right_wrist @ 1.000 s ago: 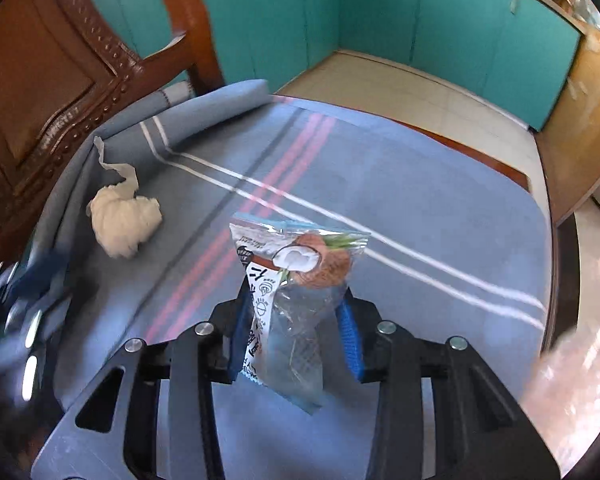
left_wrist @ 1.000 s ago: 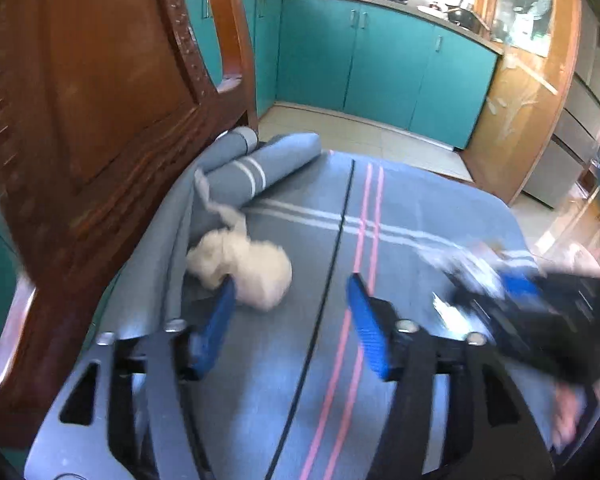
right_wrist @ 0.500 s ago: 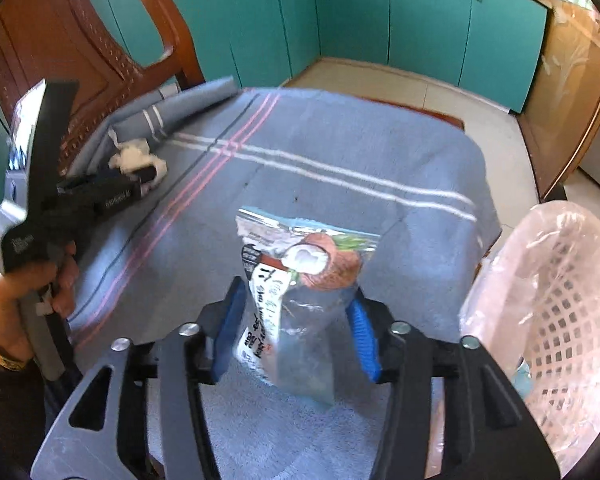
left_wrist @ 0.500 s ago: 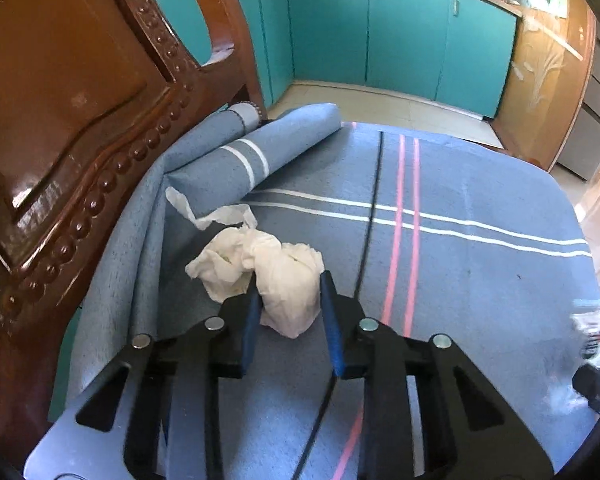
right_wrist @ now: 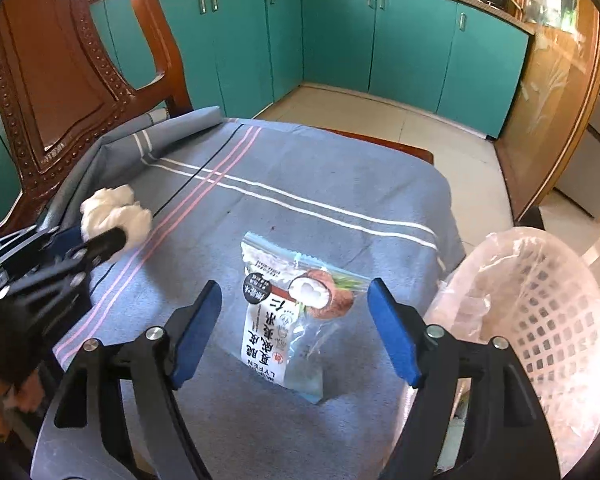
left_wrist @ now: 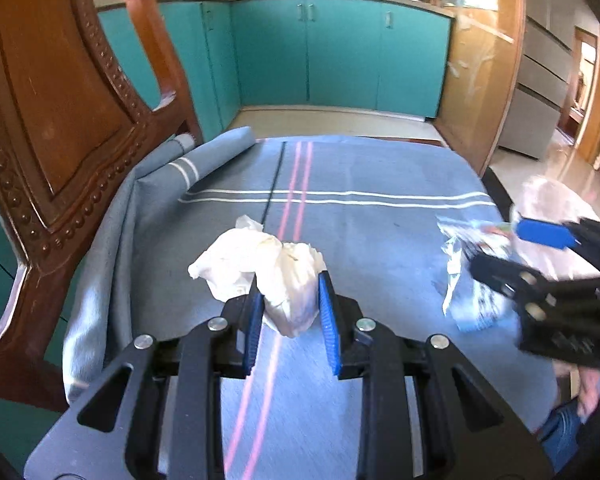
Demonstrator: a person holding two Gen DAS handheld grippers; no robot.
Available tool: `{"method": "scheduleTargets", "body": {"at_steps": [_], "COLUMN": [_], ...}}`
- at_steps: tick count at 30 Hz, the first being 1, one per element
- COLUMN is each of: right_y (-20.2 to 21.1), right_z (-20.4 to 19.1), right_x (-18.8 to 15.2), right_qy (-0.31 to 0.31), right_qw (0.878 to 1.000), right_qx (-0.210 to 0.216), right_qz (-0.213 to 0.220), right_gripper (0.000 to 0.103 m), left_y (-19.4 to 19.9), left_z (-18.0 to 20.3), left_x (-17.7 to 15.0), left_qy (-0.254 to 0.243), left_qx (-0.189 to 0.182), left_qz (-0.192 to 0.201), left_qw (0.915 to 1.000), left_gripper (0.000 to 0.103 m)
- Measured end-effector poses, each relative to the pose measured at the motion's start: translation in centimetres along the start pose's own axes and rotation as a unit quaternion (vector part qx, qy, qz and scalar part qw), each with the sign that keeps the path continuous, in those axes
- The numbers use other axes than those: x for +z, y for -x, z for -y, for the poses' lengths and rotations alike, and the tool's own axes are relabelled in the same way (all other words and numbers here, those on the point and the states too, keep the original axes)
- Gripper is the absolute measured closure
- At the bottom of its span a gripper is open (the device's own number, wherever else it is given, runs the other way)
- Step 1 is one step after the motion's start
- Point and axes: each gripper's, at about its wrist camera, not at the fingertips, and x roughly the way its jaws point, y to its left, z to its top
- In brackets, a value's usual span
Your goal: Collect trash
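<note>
snack wrapper (right_wrist: 296,312) long axis toward camera, between spread right fingers (right_wrist: 392,332) | left fingers (left_wrist: 254,316) pinch tissue wad (left_wrist: 272,272)

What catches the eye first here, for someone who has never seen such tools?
A crumpled white tissue sits pinched in the left tool, above the blue striped cloth. The right tool stands wide open around a coconut snack packet on that cloth. To the right waits a pink basket lined with a thin bag.
</note>
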Motion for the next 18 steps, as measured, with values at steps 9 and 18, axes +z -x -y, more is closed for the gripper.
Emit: {"method": "scheduleTargets", "body": {"at_steps": [9,18], "right_y": [-0.3,-1.2], "right_z": [0.3,0.3], "right_x": [0.0,-0.3], "right_qy": [-0.01,-0.015], "right_qw": [1.0,1.0], "right_qx": [-0.01,0.005], "right_qz": [-0.005,-0.027], "right_gripper": [0.029,0.02], "left_y": [1.1,0.7], "left_z": [1.1,-0.2], "left_x": [-1.8,-3.4], "left_qy": [-0.015,0.012], "left_qx": [-0.03,-0.037], "left_qz": [-0.014,-0.044], "left_qw": [0.9993,0.9983], "left_gripper": [0.076,0.05]}}
